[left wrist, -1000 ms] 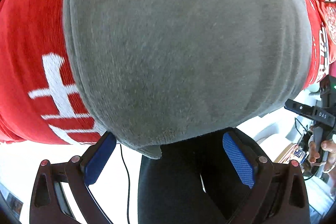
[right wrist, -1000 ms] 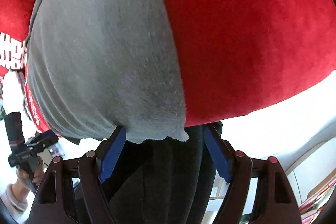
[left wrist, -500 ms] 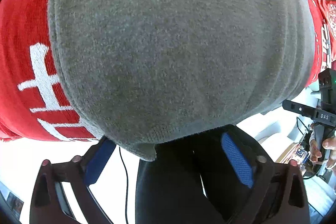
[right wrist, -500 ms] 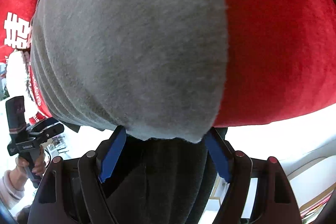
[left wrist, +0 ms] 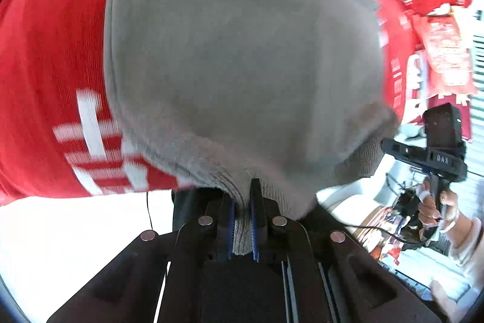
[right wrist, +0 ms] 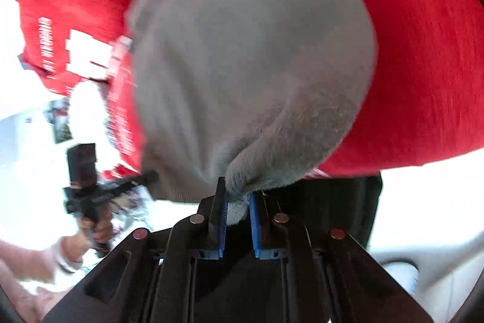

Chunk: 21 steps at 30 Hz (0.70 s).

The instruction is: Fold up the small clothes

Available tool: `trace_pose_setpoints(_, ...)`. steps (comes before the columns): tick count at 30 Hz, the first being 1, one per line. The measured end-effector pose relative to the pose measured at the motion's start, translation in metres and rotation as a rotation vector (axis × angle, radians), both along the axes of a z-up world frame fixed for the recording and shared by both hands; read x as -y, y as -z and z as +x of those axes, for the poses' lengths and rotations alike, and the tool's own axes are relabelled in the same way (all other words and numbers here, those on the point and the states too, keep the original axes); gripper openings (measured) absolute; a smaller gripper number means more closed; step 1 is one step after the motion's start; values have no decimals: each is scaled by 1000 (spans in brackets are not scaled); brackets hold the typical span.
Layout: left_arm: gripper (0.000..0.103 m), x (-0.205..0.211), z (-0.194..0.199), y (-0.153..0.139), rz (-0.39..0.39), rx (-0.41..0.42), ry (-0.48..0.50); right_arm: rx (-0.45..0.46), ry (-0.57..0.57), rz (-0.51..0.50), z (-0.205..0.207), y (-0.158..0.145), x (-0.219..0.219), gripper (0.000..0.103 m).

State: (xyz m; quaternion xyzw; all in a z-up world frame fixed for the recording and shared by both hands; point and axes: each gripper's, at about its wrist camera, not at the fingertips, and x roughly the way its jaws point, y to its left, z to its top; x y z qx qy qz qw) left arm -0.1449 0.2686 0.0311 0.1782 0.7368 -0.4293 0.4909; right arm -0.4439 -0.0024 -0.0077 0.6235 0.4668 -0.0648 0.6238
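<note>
Between each gripper's just-closed jaws, a pinched corner of the grey garment [left wrist: 242, 65], previously ungripped.

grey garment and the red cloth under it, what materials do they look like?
Grey garment: looks like a soft knit, maybe fleece or brushed cotton; fuzzy matte nap, ribbed hem where the left gripper pinches it.
Red cloth: seems a finer woven or knit textile, matte, thin line texture, white printed characters. Fibre unclear.

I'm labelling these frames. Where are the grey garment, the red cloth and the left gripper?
grey garment [left wrist: 242, 65], left wrist view, middle of its surface
red cloth [right wrist: 423, 50], right wrist view, plain right part
left gripper [left wrist: 242, 214], left wrist view, between fingertips
</note>
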Motion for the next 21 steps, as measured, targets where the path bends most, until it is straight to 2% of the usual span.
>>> trace_pose_setpoints(3, 9, 23, 25, -22, -68, 40, -16, 108, 77, -40, 20, -32, 31, 15)
trace_pose_setpoints(6, 9, 58, 52, -21, -95, 149, -24, 156, 129, -85, 49, -40, 73, 14)
trace_pose_setpoints(9, 9, 85, 73, -11, -86, 250, -52, 117, 148, -120, 77, -31, 95, 14)
trace_pose_setpoints(12, 9, 98, 91, -11, -80, 330, -106, 26, 194, -137, 89, -14, 126, 15)
trace_pose_setpoints(18, 10, 99, 118, -24, -30, 420, -120, -66, 277, -199, 77, -17, 156, 17)
trace_pose_setpoints(19, 33, 98, 122, -26, -23, 440, -116, -76, 273, -222, 75, -23, 158, 24)
trace_pose_setpoints(20, 55, 97, 122, -28, -13, 474, -115, -83, 264, -241, 76, -28, 156, 39)
trace_pose_setpoints(21, 100, 97, 122, -30, -7, 515, -127, -104, 232, -281, 78, -35, 155, 48)
